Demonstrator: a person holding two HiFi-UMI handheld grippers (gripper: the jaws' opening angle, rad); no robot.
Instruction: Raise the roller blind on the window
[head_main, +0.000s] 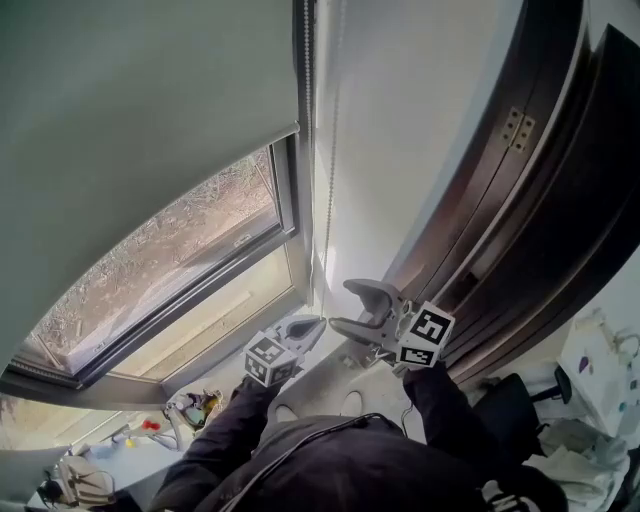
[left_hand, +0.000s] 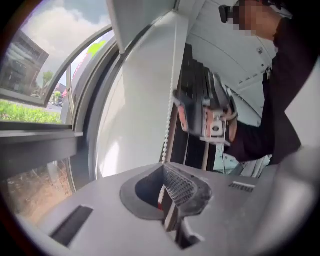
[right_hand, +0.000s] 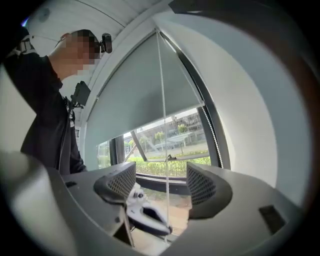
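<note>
The grey roller blind (head_main: 130, 120) covers the upper part of the window; its bottom bar hangs partway down the glass. Its white bead chain (head_main: 329, 150) drops along the white wall beside the window frame. My left gripper (head_main: 316, 323) is shut on the chain low down, and the beads (left_hand: 169, 110) rise straight out of its closed jaws (left_hand: 167, 192). My right gripper (head_main: 345, 305) is just to the right of it, open. In the right gripper view the chain (right_hand: 162, 125) passes between the wide jaws without touching the pads (right_hand: 205, 185), and the left gripper (right_hand: 145, 215) shows below.
A dark wooden door frame (head_main: 520, 200) runs down the right side. The window sill (head_main: 240, 320) lies below the glass, with small clutter (head_main: 190, 408) at its near left end. White bags (head_main: 600, 370) sit at the far right.
</note>
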